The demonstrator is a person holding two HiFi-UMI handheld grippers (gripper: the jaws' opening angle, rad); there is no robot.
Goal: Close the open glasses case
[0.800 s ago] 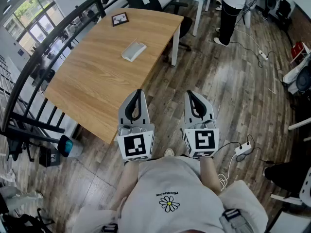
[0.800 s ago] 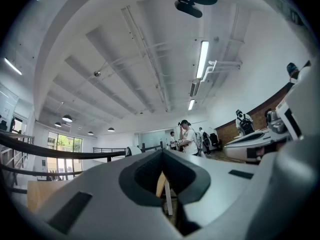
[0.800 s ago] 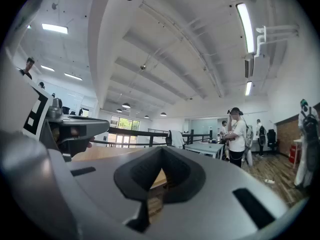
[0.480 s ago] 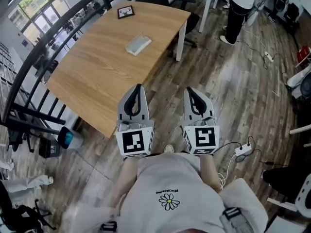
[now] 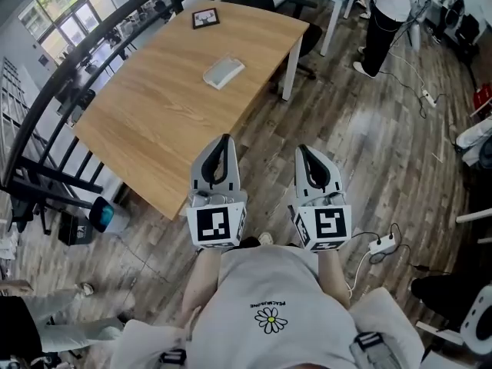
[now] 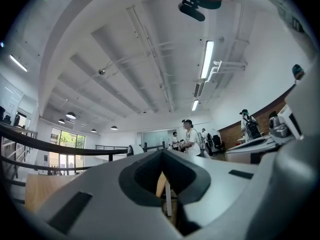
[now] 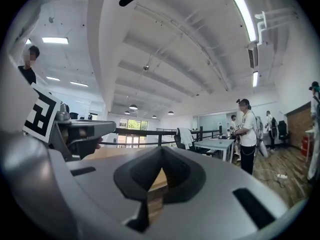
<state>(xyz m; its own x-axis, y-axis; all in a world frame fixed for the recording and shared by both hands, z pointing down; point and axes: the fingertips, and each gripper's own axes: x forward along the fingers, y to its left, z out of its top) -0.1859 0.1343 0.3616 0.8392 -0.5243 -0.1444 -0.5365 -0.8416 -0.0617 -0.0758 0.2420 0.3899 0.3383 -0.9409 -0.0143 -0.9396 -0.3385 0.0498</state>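
Note:
A grey glasses case (image 5: pixel 224 72) lies on the far half of the wooden table (image 5: pixel 169 121); it is too small in the head view to tell how its lid stands. Both grippers are held side by side in front of the person's body, off the table's near corner and well short of the case. The left gripper (image 5: pixel 224 139) (image 6: pixel 161 151) is shut with nothing in it, its tip over the table's edge. The right gripper (image 5: pixel 301 150) (image 7: pixel 161 149) is also shut and empty, over the wooden floor. Neither gripper view shows the case.
A black-framed card (image 5: pixel 205 18) lies at the table's far end. A black railing (image 5: pixel 46 106) runs along the left. A person (image 5: pixel 388 14) stands at the top right by another desk. A power strip (image 5: pixel 382 242) with cable lies on the floor at right, a teal bin (image 5: pixel 102 215) at left.
The table and case have slid slightly right and down in the head view. Both grippers keep their place before the body. Someone's legs have come into view at the bottom left.

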